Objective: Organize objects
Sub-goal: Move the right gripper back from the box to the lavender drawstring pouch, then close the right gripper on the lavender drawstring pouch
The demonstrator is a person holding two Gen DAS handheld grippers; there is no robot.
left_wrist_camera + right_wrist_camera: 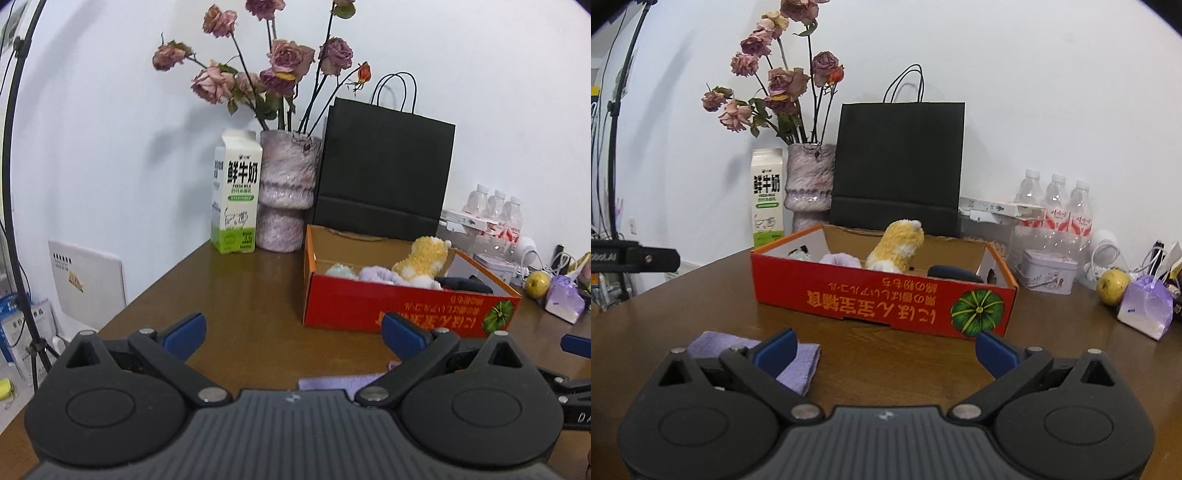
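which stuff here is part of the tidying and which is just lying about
Job: red box, yellow plush toy inside it, purple cloth on the table.

Lying about: milk carton, vase of dried roses, black paper bag, water bottles, tin, apple.

In the left wrist view the purple cloth (pixel 340 384) lies mostly hidden behind the claw body. The red box (pixel 886 299) wall hides the lower parts of the plush toy (pixel 897 247) and a dark item (pixel 955 274) I cannot identify.
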